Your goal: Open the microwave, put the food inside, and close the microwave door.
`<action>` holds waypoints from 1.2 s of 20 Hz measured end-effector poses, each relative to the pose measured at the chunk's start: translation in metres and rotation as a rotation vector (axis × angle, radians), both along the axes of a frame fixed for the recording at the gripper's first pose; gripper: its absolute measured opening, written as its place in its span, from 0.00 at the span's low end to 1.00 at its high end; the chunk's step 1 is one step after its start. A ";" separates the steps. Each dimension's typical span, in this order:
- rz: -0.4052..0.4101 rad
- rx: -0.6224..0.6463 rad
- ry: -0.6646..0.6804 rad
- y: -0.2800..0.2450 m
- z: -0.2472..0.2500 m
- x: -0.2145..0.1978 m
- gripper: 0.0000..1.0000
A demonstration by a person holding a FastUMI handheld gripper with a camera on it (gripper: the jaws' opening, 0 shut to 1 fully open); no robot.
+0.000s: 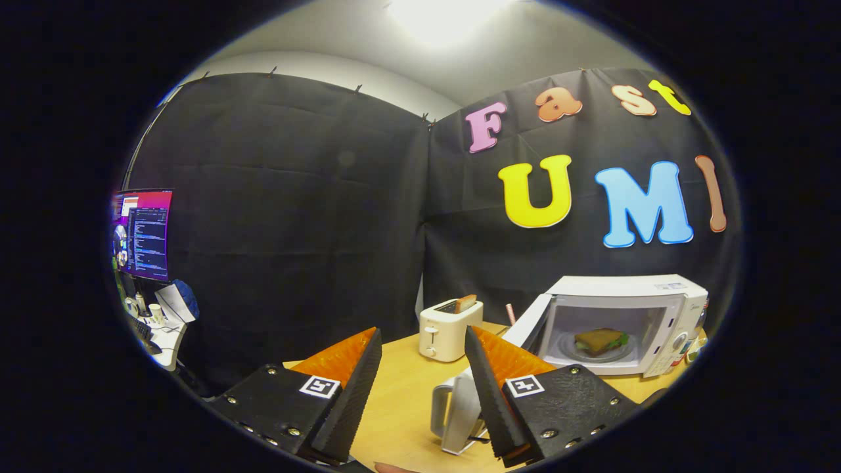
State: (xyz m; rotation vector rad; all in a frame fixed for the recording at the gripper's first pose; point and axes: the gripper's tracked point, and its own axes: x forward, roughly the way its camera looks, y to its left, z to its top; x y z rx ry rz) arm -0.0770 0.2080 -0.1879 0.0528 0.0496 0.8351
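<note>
Sandwich [599, 341] sits on the plate [571, 351] inside the microwave [631, 315], beyond the claw [424, 341] and off toward its right finger. Door [525, 325] stands open, swung toward the toaster [450, 328]. Claw spread, pinching nothing. Step in hand, by my reading: closing. Next move calls for reaching past the door's outer face and pushing it shut. White kettle [456, 410] touches the right finger's inner side.

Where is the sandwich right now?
In the gripper view, the sandwich sits on a plate inside the open microwave, beyond the open, empty gripper, right of the toaster.
</note>
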 end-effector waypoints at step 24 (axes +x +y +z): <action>-0.344 -0.101 0.085 -0.091 -0.106 0.085 0.02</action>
